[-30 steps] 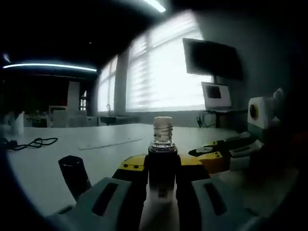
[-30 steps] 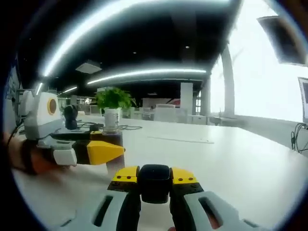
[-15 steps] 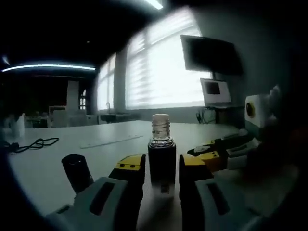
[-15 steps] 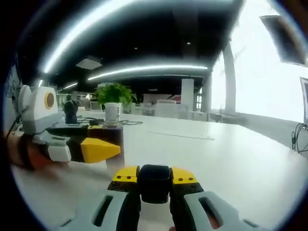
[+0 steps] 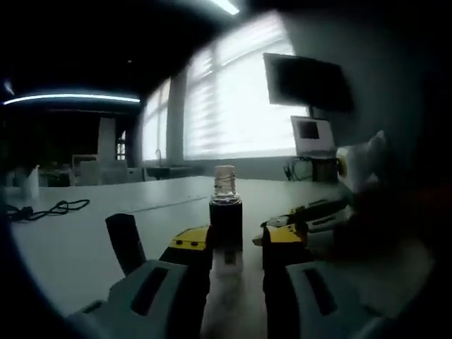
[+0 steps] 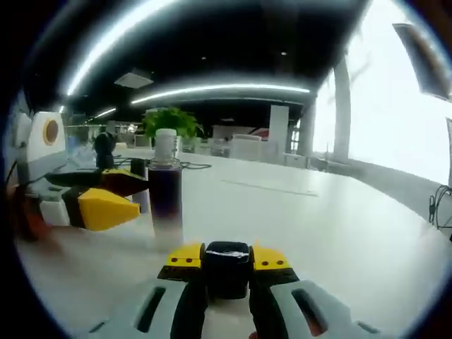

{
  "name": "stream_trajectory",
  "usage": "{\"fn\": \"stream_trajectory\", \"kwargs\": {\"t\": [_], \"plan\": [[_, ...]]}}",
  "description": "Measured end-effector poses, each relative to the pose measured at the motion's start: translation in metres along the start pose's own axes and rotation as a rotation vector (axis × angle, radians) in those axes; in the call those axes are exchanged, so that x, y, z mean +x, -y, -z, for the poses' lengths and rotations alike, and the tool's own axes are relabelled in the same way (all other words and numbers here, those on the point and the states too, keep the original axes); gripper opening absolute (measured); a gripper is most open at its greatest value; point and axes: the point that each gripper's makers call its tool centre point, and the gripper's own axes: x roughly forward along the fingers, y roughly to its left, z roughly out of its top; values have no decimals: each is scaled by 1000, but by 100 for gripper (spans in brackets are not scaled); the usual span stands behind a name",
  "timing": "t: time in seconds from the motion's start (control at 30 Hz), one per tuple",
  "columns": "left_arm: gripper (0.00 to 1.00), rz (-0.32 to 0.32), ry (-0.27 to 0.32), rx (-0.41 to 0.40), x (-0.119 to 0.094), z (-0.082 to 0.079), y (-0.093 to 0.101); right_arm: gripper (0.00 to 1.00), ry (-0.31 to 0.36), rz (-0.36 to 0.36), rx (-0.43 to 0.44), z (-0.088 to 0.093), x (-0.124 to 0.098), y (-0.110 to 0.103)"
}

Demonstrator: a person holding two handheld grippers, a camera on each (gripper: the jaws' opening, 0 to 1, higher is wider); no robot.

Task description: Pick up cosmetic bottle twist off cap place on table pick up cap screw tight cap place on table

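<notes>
On the white worktop [image 5: 63, 247], the cosmetic bottle [image 5: 225, 212] stands upright and uncapped, its clear threaded neck exposed above a dark body; the contents appear dark. In the left gripper view, the bottle sits just ahead of the left gripper [image 5: 227, 244], whose jaws are released and apart, not touching it. The black cap [image 6: 226, 263] is clenched between the jaws of the right gripper [image 6: 226, 260], near the bottle [image 6: 164, 187]. A dark upright object [image 5: 126, 242] stands left of the bottle. Farther off, a potted plant [image 6: 171, 123] rests on the worktop.
</notes>
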Motion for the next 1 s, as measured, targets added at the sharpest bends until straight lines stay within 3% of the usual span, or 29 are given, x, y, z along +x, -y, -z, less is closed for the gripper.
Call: {"fn": "stream_trajectory", "kwargs": {"t": [0.27, 0.47, 0.8, 1.0], "plan": [[18, -8, 18, -13, -17, -3, -1, 19, -12, 2, -2, 3, 0, 1], [18, -5, 18, -24, -17, -4, 1, 32, -4, -21, -8, 3, 0, -3], [21, -23, 12, -15, -37, -4, 0, 40, 64, -42, -27, -8, -8, -8], [22, -7, 20, -27, -43, -6, 5, 42, 133, -63, 7, -18, -25, -12]]}}
